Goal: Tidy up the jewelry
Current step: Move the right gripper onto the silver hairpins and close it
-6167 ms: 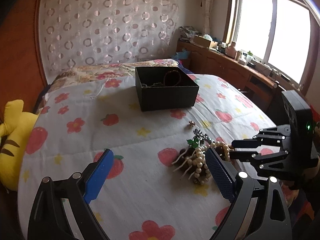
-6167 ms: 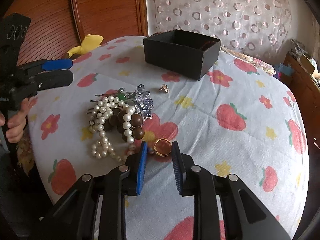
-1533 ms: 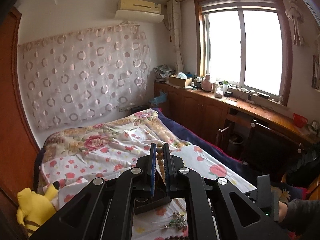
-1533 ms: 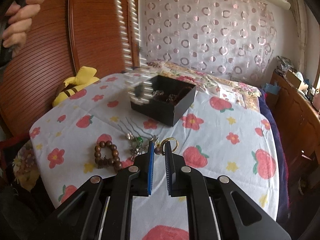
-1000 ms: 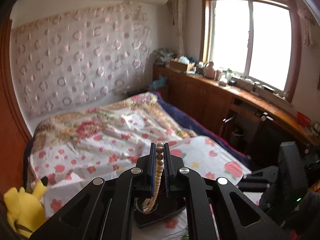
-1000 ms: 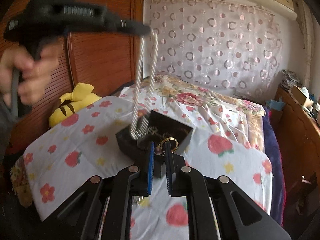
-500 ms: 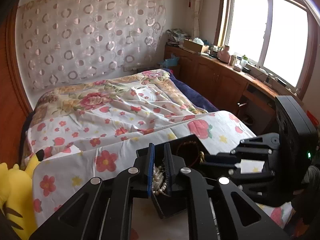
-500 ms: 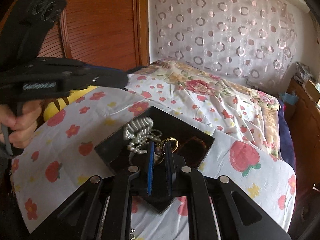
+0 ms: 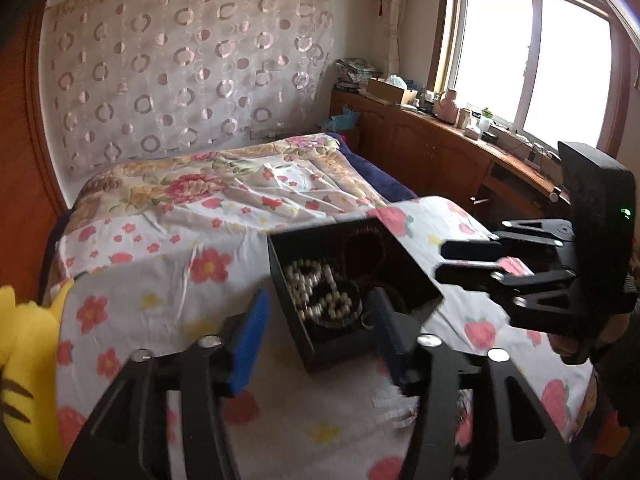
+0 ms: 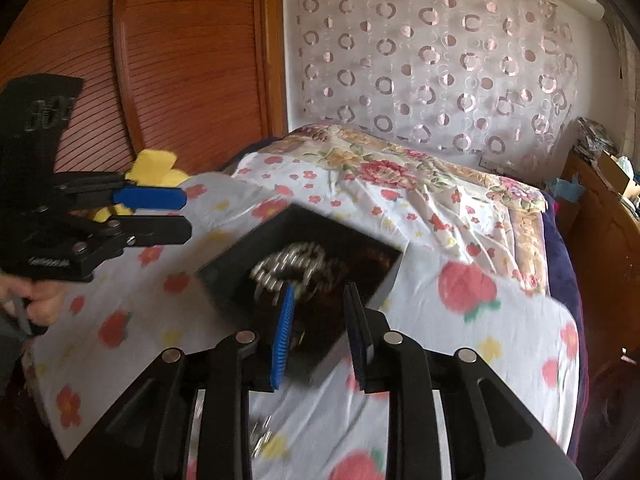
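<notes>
A black open box (image 9: 404, 272) stands on the flowered bedspread and also shows in the right wrist view (image 10: 228, 276). A white pearl necklace (image 9: 320, 292) lies coiled inside it, seen also in the right wrist view (image 10: 288, 266), beside dark beads (image 9: 360, 256). My left gripper (image 9: 316, 332) is open and empty, just in front of the box. My right gripper (image 10: 320, 328) is open and empty above the box's near corner. A small gold ring (image 10: 298, 336) lies in the box by its left finger.
A yellow plush toy (image 9: 16, 340) lies at the bed's left edge. A wooden headboard wall (image 10: 180, 60) is on the left. A wooden cabinet (image 9: 432, 152) with clutter runs under the window on the right. Small jewelry (image 10: 260, 436) lies blurred on the bedspread below the right gripper.
Both grippers have opened. The pearl necklace has dropped from the left gripper into the box, and the gold ring has left the right gripper. Both grippers have pulled back a little.
</notes>
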The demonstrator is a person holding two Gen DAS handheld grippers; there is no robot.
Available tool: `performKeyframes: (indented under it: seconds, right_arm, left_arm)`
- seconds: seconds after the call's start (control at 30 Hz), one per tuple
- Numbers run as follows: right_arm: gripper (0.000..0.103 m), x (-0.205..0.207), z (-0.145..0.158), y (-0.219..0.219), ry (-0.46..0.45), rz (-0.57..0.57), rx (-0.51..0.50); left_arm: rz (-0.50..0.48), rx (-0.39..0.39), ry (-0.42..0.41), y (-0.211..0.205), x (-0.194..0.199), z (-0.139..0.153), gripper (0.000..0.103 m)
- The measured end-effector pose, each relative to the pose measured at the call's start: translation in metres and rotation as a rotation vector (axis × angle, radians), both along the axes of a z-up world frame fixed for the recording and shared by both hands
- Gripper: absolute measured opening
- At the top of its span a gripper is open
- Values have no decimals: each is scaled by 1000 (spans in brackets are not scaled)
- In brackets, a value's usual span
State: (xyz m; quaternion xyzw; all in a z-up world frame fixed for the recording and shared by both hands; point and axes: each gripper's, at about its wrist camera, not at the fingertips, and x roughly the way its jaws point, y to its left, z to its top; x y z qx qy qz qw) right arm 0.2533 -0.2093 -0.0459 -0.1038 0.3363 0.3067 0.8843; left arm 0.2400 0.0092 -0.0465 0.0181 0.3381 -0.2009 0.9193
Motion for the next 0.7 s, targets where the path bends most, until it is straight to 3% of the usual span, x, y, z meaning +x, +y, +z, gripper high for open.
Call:
performKeyframes:
  seconds: [0.07,0.13,0.2,0.53,0.63,0.7]
  right_arm:
    - [28,-18,-11,0,30,23,-21]
    - [31,-28,-22,2,55,37,-33]
    - [45,-35,-34,3,79,44,-47]
    - [46,-30,-69,7,245,-7,-29]
    - [42,-32,-69,10,255,-12,-34]
    - [27,-35,-69,13,253,-5,-49]
  left_arm:
    - [11,-19,8,4,-13,-7,69]
    - [22,-26,14,8,-24,-14,71]
    - [38,-22,21,11,-34,-21,71]
    - [59,-38,64,20,-70,-42,71]
    - [56,-40,67,19,-78,-45,71]
    - [51,-43,69,17,-82,-47,71]
